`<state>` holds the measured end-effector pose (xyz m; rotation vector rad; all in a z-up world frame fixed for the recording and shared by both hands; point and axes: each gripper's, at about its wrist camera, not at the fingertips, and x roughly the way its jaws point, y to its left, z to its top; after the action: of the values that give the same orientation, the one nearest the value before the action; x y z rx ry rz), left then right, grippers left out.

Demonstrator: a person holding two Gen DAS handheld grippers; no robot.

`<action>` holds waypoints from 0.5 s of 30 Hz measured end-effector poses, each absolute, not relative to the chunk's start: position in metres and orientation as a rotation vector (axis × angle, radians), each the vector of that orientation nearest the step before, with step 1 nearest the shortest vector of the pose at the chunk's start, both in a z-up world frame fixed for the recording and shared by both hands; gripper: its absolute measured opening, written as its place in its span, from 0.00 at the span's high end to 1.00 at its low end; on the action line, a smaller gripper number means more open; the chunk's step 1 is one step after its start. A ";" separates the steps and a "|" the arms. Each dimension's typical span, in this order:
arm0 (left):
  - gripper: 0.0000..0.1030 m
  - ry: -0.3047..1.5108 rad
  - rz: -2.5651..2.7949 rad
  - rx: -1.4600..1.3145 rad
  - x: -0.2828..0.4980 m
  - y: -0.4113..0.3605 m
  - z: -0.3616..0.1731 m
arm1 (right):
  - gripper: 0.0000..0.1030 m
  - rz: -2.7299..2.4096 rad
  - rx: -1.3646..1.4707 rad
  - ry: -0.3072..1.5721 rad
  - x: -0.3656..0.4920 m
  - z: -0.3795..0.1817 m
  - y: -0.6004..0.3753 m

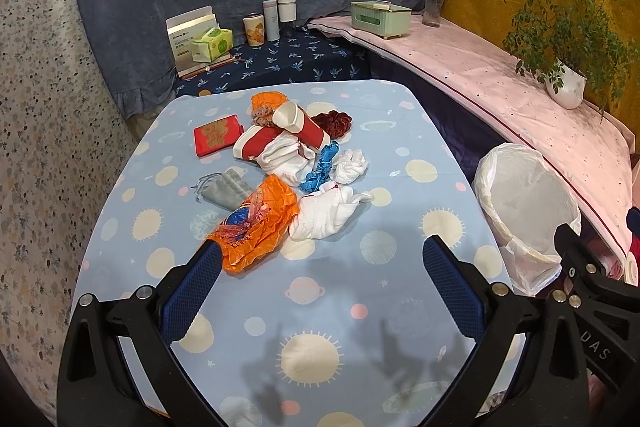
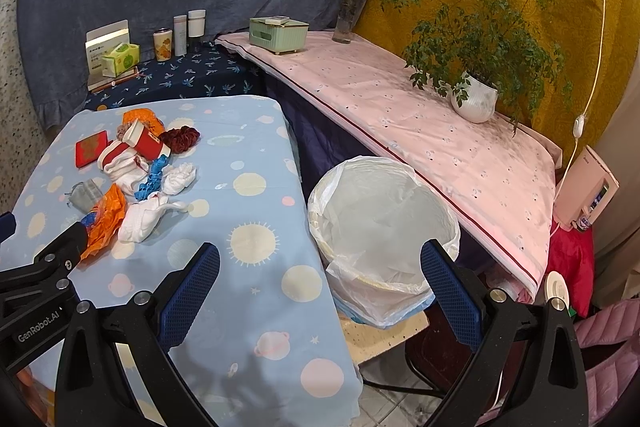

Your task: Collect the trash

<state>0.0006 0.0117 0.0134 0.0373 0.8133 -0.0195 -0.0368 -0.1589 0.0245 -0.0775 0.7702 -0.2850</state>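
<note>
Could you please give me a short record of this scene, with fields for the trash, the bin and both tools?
trash: pile on table, including orange bag, white wads, red cup
bin: white-lined, beside table, looks empty
left tool: open, holding nothing, nearest the orange bag
right tool: open, holding nothing, near the bin

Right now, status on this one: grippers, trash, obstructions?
Left gripper and right gripper open, empty. Trash pile untouched on table; lined bin empty. Nothing in the way.
</note>
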 end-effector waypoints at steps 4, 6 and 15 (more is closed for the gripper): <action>0.07 0.816 -0.024 0.029 0.005 0.015 0.016 | 0.07 -0.286 -0.078 0.770 -0.037 0.024 -0.159; 0.07 0.817 -0.023 0.026 0.007 0.016 0.015 | 0.07 -0.287 -0.078 0.769 -0.037 0.025 -0.159; 0.07 0.826 -0.051 -0.001 0.011 0.030 0.001 | 0.07 -0.311 -0.090 0.753 -0.032 0.021 -0.156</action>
<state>0.0111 0.0301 0.0007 -0.0012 0.8260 -0.0509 -0.0323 -0.1560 0.0211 -0.0899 0.7534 -0.3105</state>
